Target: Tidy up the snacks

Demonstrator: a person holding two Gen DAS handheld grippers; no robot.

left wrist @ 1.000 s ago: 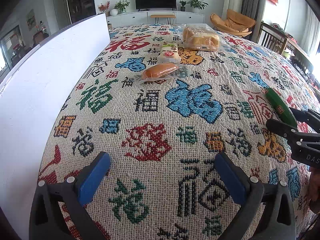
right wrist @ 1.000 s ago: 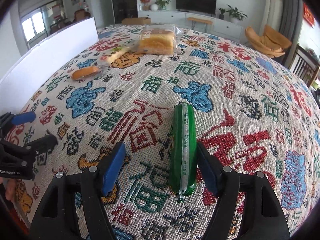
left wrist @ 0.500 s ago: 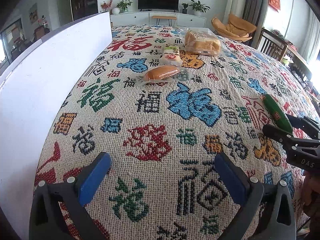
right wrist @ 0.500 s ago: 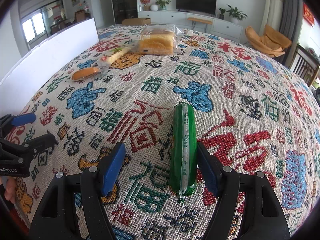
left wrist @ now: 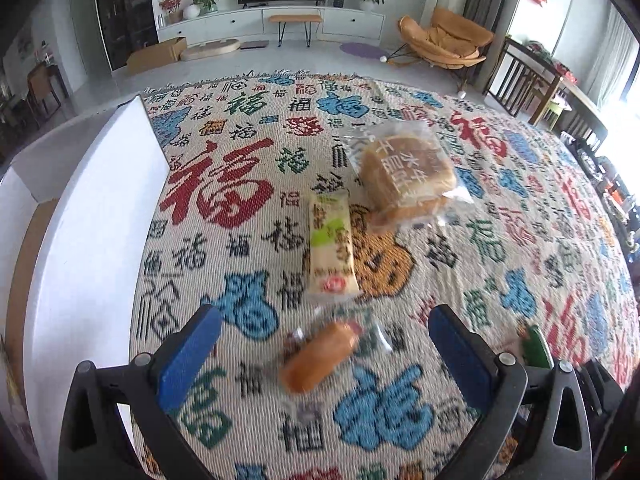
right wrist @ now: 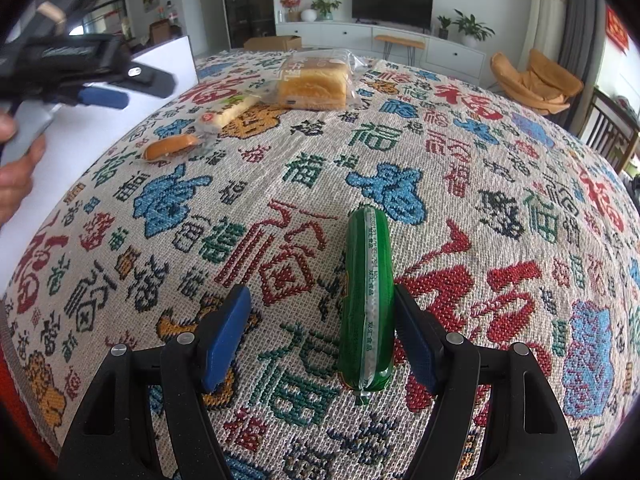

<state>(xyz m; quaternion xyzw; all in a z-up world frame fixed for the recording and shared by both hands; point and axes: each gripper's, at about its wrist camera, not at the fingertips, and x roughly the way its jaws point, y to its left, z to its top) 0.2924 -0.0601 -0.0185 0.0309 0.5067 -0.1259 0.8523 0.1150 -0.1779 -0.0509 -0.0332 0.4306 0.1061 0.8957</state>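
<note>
The right claw [right wrist: 322, 332] stands wide apart over the patterned worktop [right wrist: 460, 184]; the green sausage stick [right wrist: 366, 300] lies lengthwise between the pads, close against the right pad and well clear of the left one. The left claw [left wrist: 324, 354] is also spread, nothing gripped; the wrapped orange bun [left wrist: 316, 356], blurred, lies between and just ahead of its fingers. Beyond it rest the long pale-and-green packet [left wrist: 331, 246], then the bagged bread loaf [left wrist: 406, 178]. Left of this claw stands a white box [left wrist: 92, 232]; its inside is mostly cut off and its contents cannot be made out.
</note>
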